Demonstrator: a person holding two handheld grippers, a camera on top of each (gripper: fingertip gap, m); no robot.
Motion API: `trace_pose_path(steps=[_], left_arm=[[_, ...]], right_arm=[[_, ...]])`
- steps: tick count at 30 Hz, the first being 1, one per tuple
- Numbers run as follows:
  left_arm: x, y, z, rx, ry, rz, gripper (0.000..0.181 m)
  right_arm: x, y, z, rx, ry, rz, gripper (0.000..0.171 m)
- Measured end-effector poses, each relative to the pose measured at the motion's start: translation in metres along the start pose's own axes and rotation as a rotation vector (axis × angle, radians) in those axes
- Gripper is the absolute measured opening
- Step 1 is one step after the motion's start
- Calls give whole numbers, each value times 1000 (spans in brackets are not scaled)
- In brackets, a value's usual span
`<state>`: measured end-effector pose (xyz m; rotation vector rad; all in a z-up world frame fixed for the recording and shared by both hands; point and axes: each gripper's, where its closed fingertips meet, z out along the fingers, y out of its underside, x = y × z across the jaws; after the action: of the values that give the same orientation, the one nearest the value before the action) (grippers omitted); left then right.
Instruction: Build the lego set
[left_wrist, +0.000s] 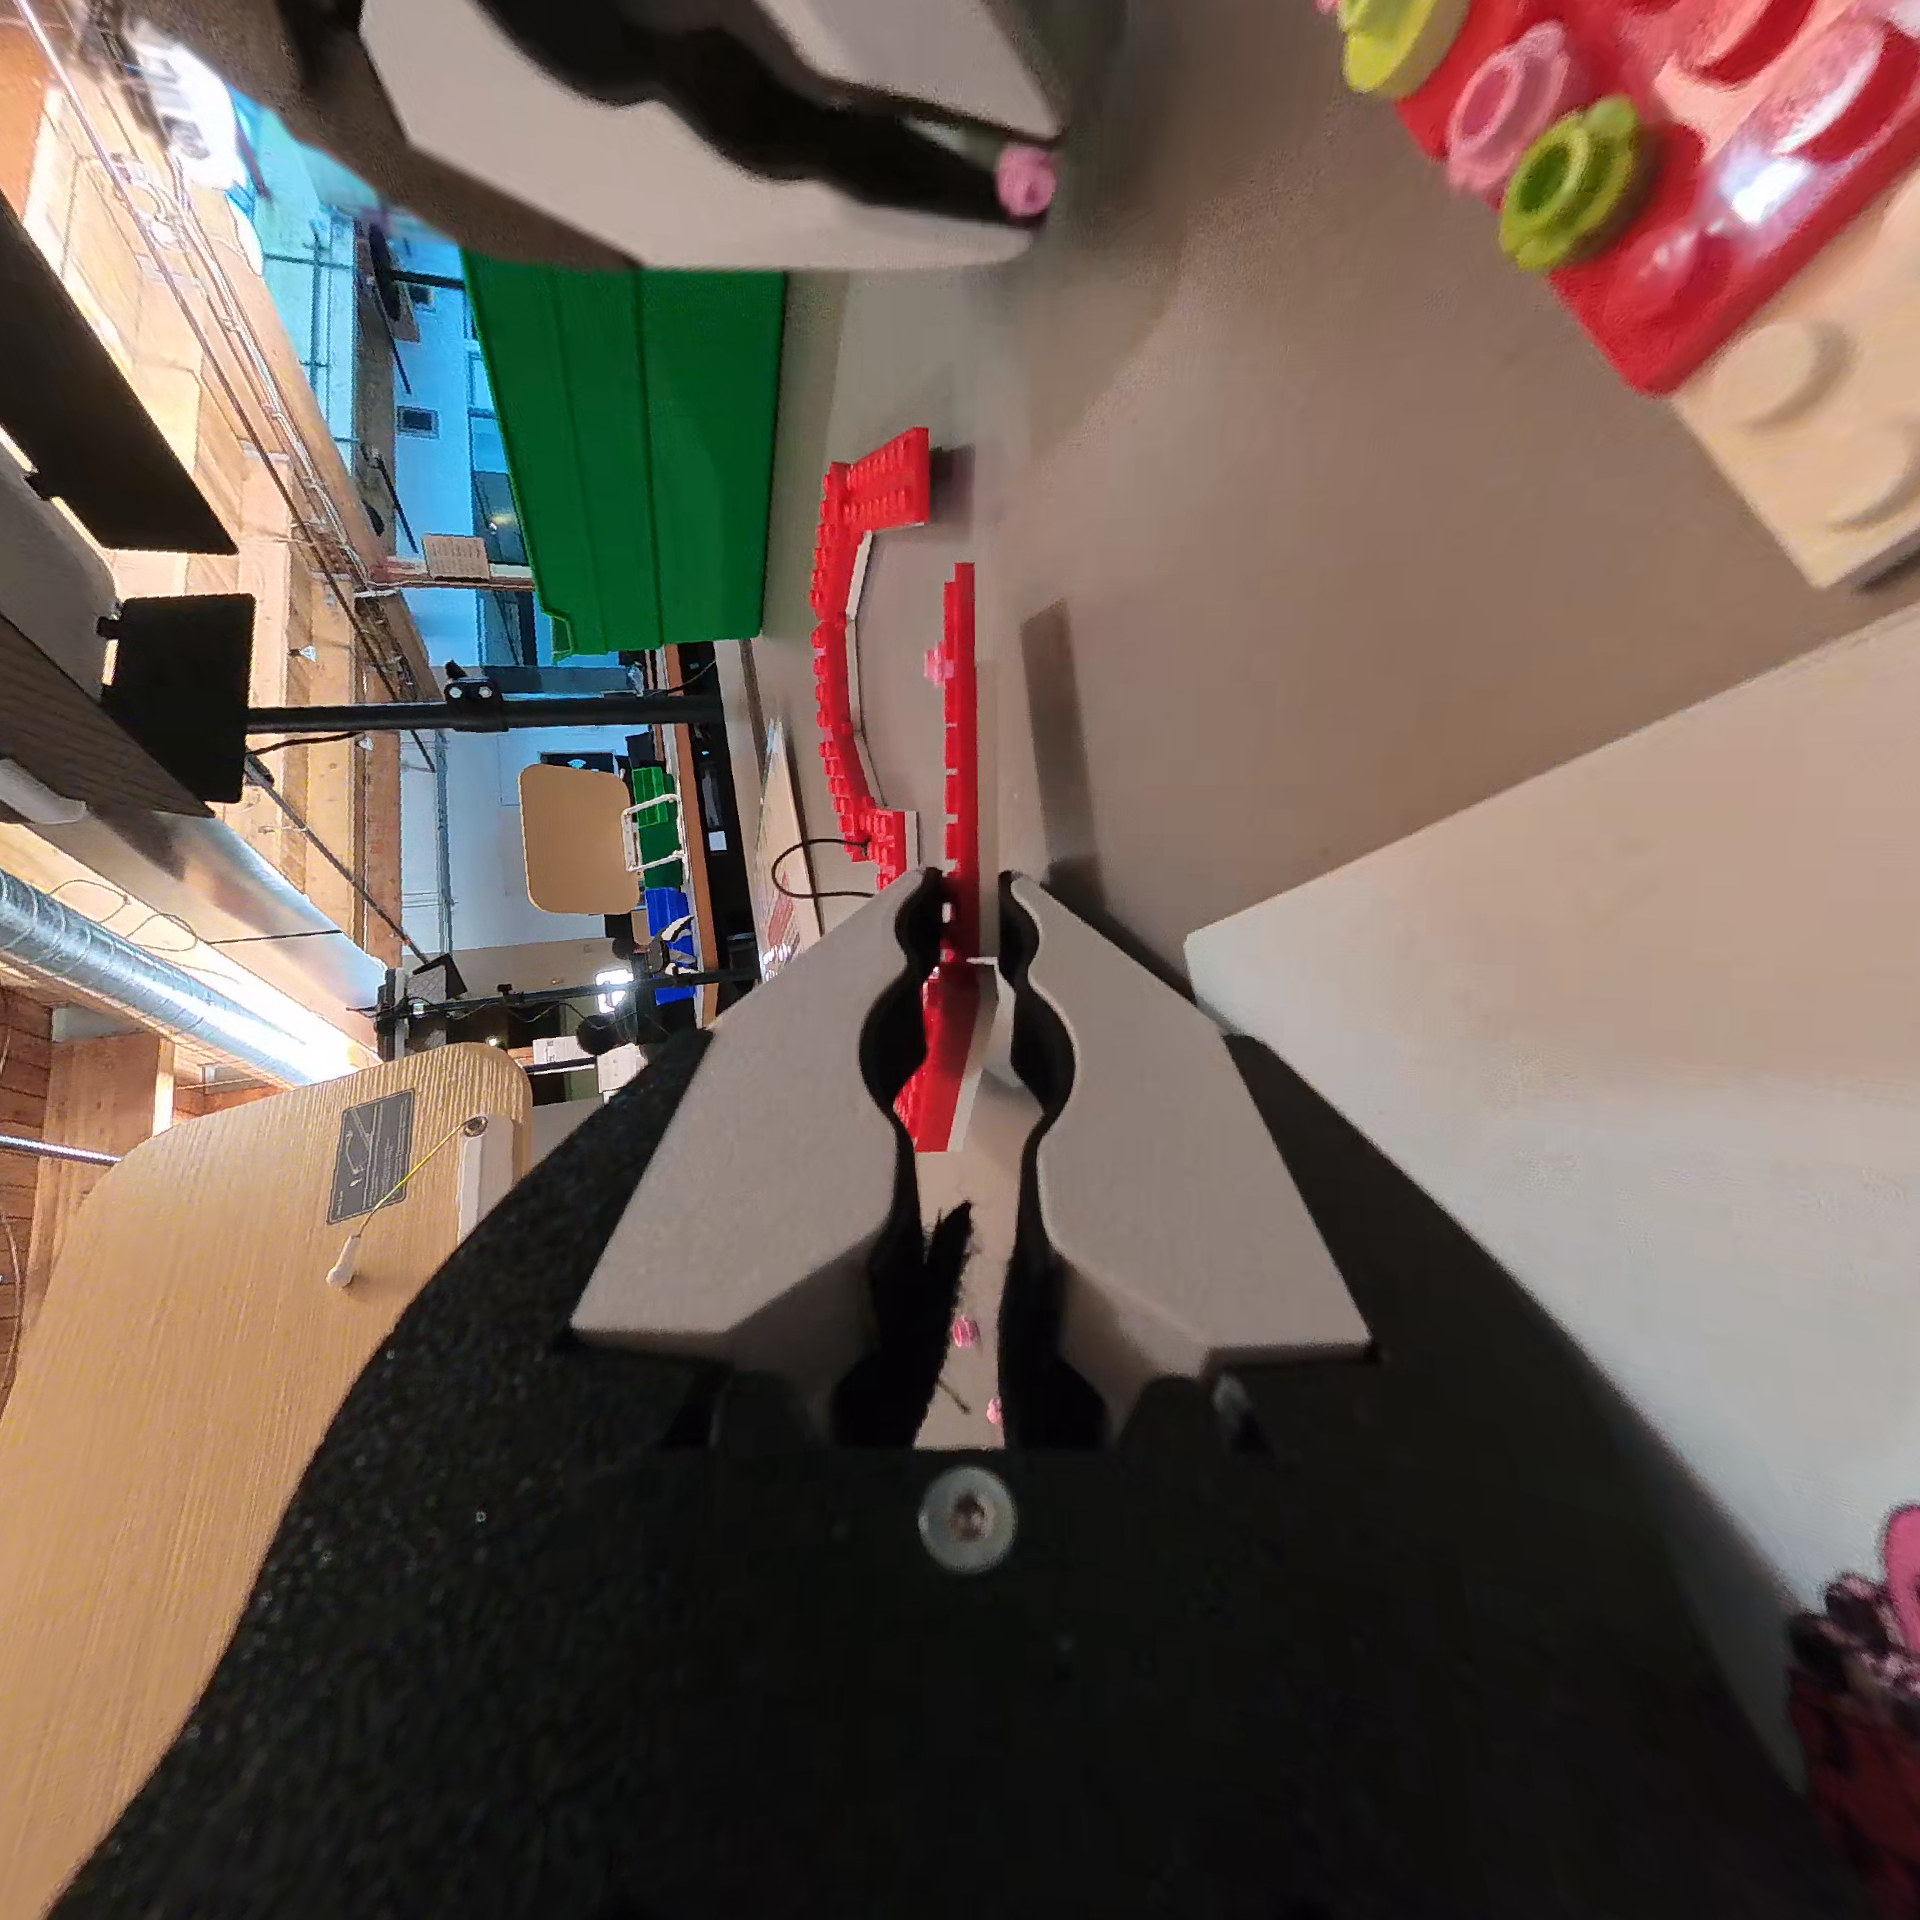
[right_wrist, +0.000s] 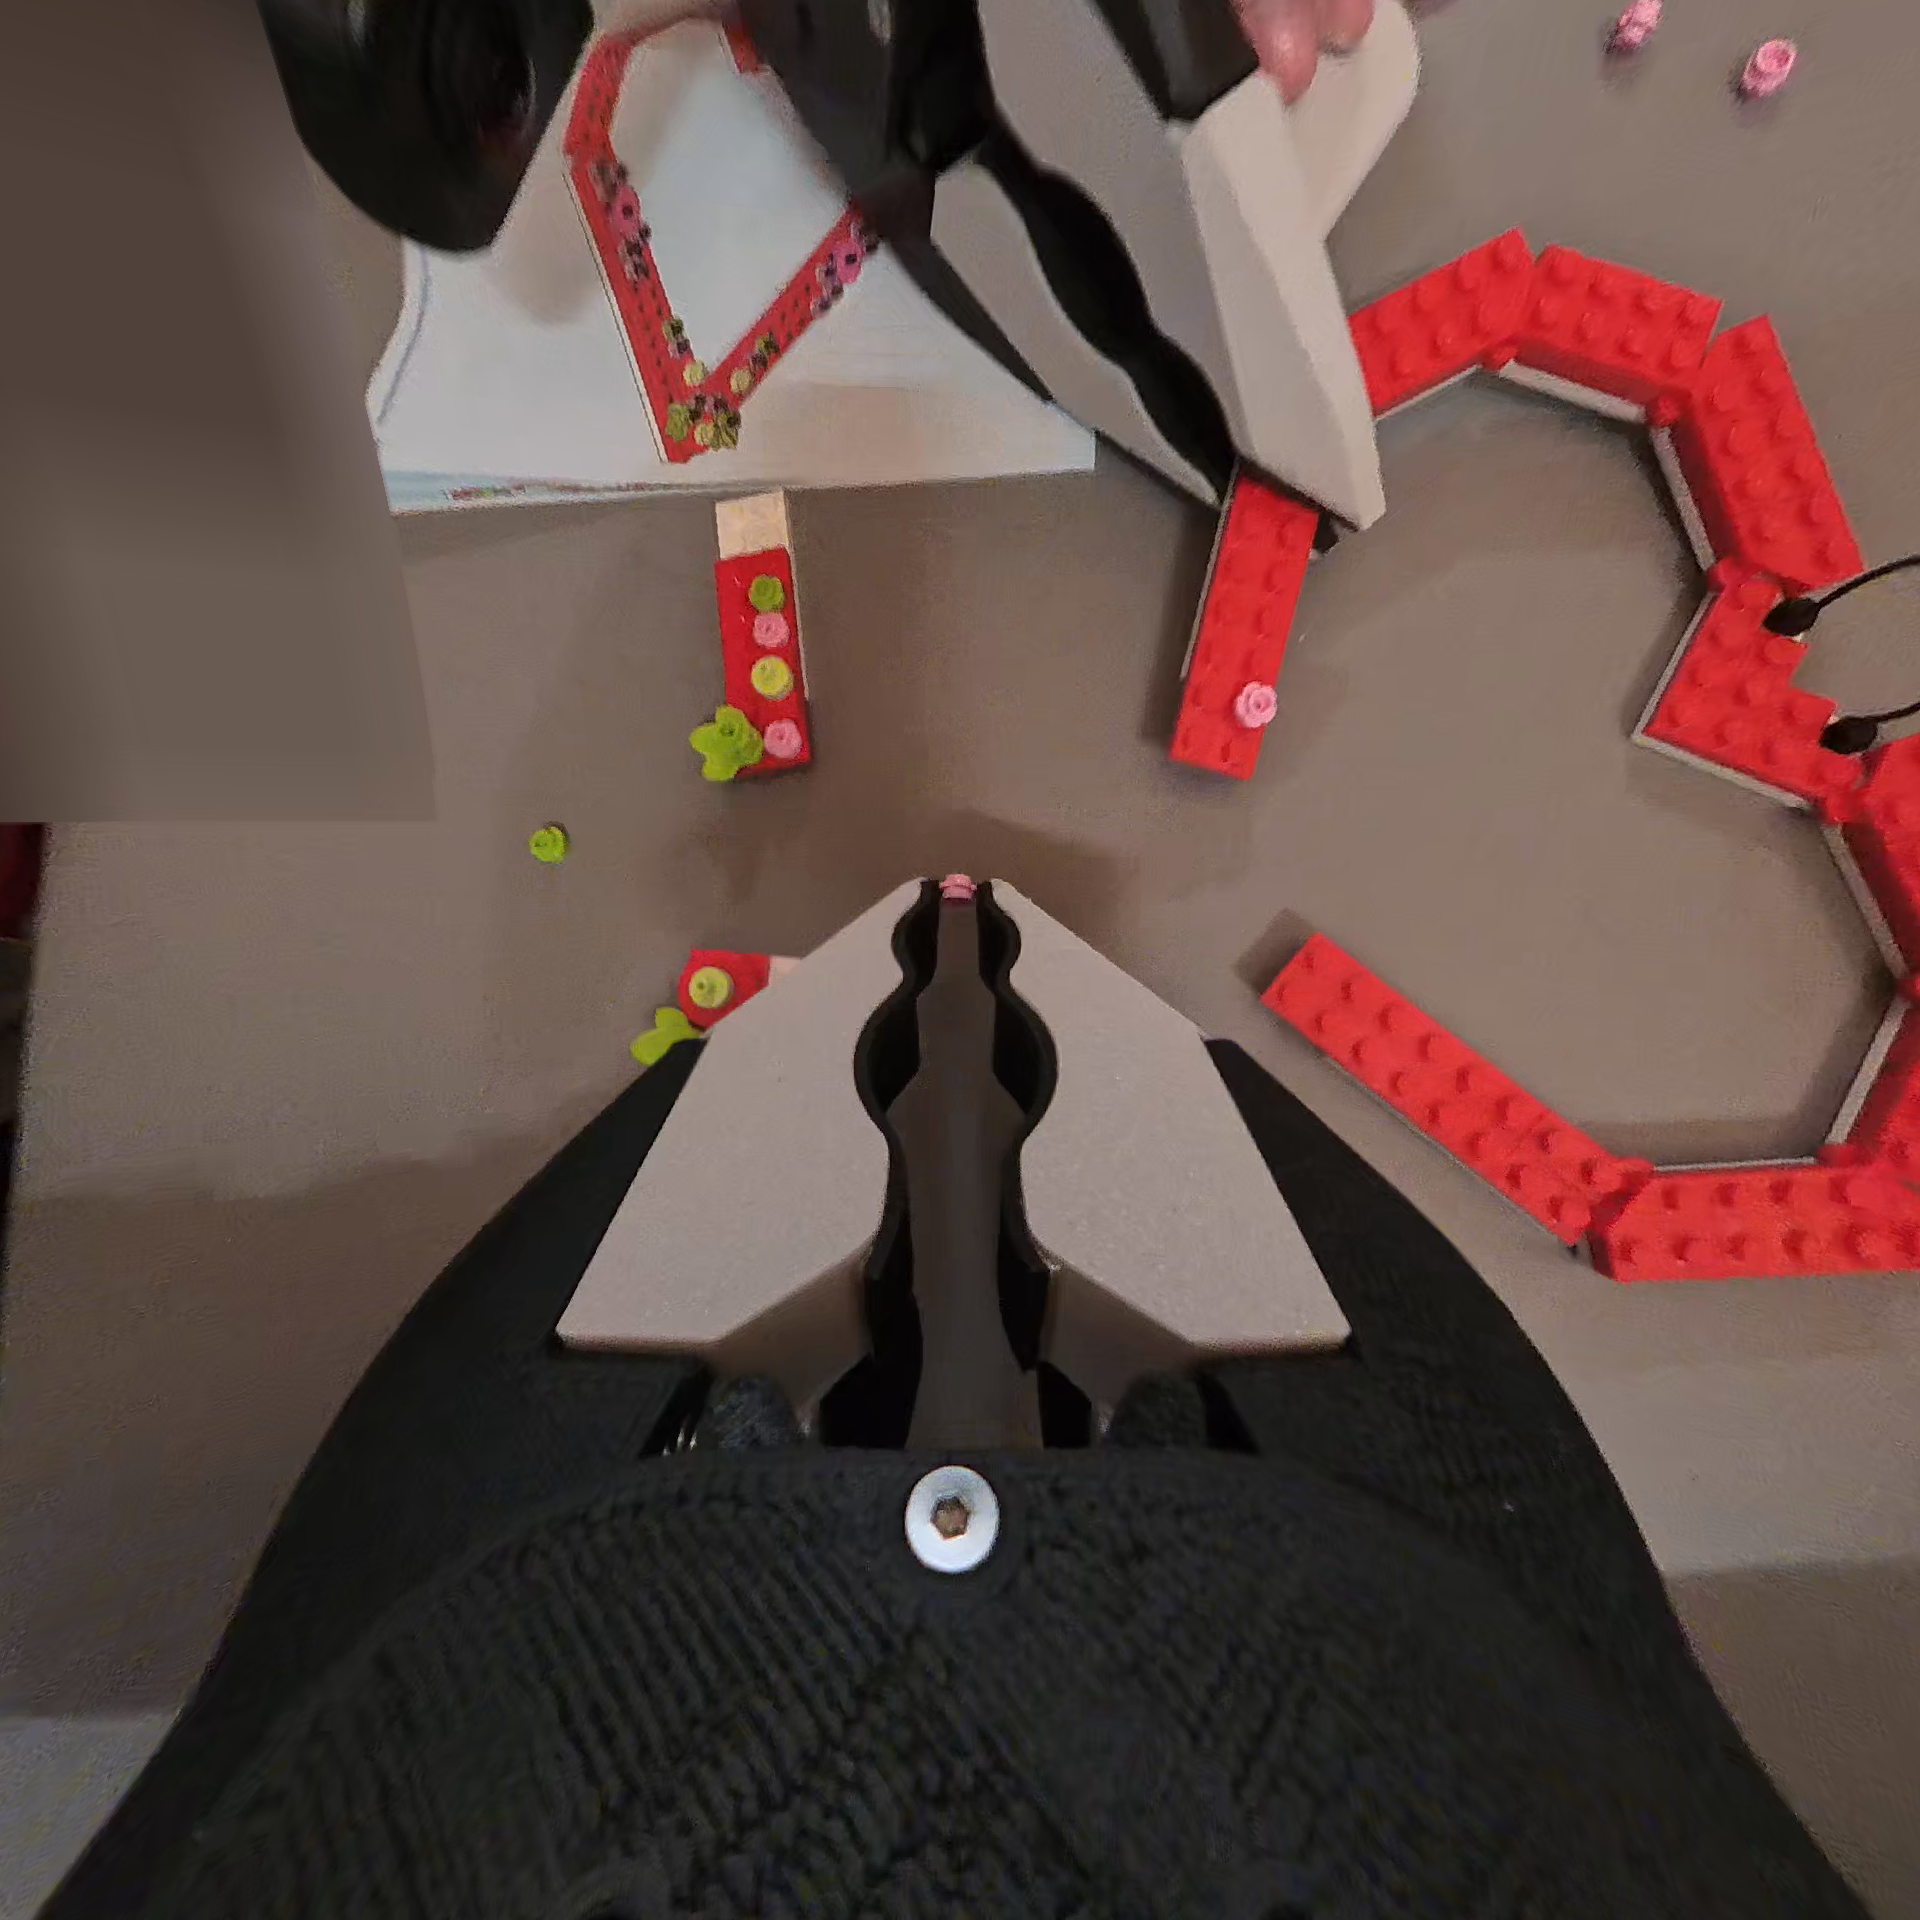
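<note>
My right tongs (right_wrist: 957, 885) were pinched on a small pink flower stud (right_wrist: 957, 886), held only at the very tips, above the grey table (right_wrist: 1039, 790). My left tongs (left_wrist: 964, 883) were closed on one end of a red plate strip (right_wrist: 1242, 613), which lay flat, its far end carrying one pink flower (right_wrist: 1257, 704) already seated. The big red curved frame (right_wrist: 1704, 416) sat just right of the strip, apart from it as far as I could tell. A shorter red strip with green and pink studs (right_wrist: 767, 665) lay to the left, near the instruction booklet (right_wrist: 727, 312); a loose green stud (right_wrist: 549, 843) lay well apart. Risks as I judged them: the stud sat so far out on the tips that any twist or squeeze could flick it away. Pressing it down off-centre would leave it cocked on the strip rather than locked. The left grip held one end only, so a push near the free end could pivot or tip the strip. The two tongs would also crowd each other over that narrow piece, and a bump could shift the strip.
</note>
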<state>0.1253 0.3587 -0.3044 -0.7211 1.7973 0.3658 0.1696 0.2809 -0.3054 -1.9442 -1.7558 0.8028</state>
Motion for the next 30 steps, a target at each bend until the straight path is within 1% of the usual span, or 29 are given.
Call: trace_pose_path(steps=[4,9,15,23,25,30], left_arm=[[0,0,0,-1,-1,-1,7],[0,0,0,-2,-1,-1,7],[0,0,0,-2,1,-2,7],[0,0,0,-1,1,-3,7],[0,0,0,-1,1,-3,7],[0,0,0,-2,1,-3,7]], right_arm=[[1,7,4,14,64,-53,5],[3,10,1,32,89,-65,8],[3,18,-5,-31,97,-27,13],[3,28,-14,-120,190,-45,16],[5,27,-16,-106,219,-53,16],[3,15,-15,-17,158,53,13]])
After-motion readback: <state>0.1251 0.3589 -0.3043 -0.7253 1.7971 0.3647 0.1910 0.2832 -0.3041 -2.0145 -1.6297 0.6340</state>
